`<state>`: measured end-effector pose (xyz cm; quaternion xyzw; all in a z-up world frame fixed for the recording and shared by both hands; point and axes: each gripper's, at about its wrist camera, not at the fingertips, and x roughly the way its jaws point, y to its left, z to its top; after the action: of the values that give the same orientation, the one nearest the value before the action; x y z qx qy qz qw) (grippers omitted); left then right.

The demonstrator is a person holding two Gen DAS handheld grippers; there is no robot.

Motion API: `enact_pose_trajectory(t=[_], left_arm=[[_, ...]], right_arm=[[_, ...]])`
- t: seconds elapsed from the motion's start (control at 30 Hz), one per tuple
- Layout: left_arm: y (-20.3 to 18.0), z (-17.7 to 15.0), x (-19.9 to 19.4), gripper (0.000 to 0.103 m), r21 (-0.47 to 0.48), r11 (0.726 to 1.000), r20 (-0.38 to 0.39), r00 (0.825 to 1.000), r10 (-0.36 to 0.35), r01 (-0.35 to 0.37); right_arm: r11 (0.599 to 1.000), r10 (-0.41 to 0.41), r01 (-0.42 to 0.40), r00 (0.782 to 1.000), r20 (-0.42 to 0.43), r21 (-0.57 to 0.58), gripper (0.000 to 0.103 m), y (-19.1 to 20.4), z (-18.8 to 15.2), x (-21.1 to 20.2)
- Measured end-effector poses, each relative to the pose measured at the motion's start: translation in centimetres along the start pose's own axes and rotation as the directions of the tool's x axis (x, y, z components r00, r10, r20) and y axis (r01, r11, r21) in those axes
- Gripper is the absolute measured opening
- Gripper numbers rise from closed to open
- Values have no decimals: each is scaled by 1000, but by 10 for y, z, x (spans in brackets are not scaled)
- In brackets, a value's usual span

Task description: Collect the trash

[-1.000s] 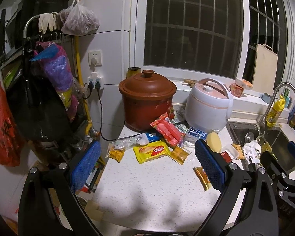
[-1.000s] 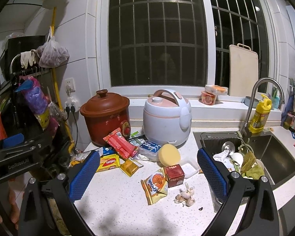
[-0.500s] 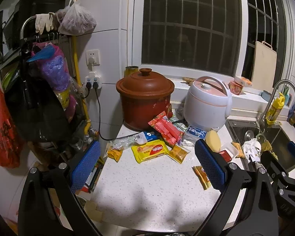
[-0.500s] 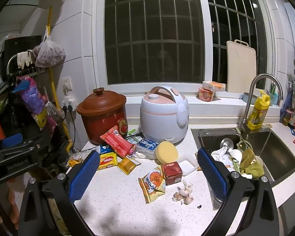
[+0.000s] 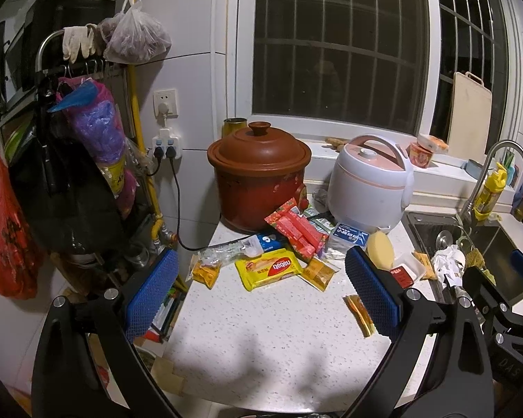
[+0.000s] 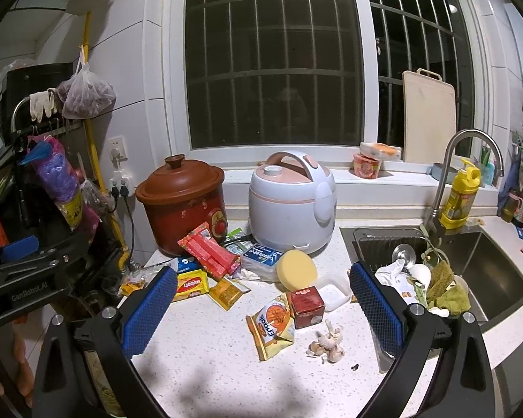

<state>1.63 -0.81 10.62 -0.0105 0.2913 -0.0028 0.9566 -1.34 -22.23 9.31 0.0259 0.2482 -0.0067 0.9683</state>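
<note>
Above the bench (image 6: 226,365) your left gripper (image 5: 261,299) and right gripper (image 6: 261,308) hung with jaws spread, empty; overlapping wrappers (image 6: 223,291) risked dragging neighbours along.

Brown-red clay pot (image 5: 258,177); white-pink rice cooker (image 6: 291,202); yellow wafer pack (image 5: 268,268); white speckled counter (image 5: 261,341).

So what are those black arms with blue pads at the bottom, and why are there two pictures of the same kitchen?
They are two grabbing tools that a person holds, one per hand, each with its own camera. One picture looks along the left gripper, the other along the right gripper. Both have their jaws wide open and hold nothing. On the white counter lie snack wrappers such as a yellow biscuit pack, a yellow sponge, a small red carton and garlic. Behind stand a brown clay pot and a rice cooker.
</note>
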Motion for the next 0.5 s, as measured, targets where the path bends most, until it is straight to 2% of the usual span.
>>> enact_pose_trajectory(t=[0.5], left_arm=[[0,-1,1,94,7,1000,2,1000,-6,6]], right_arm=[[1000,-2,2,1000,-4,1,98,-1,-1,2]])
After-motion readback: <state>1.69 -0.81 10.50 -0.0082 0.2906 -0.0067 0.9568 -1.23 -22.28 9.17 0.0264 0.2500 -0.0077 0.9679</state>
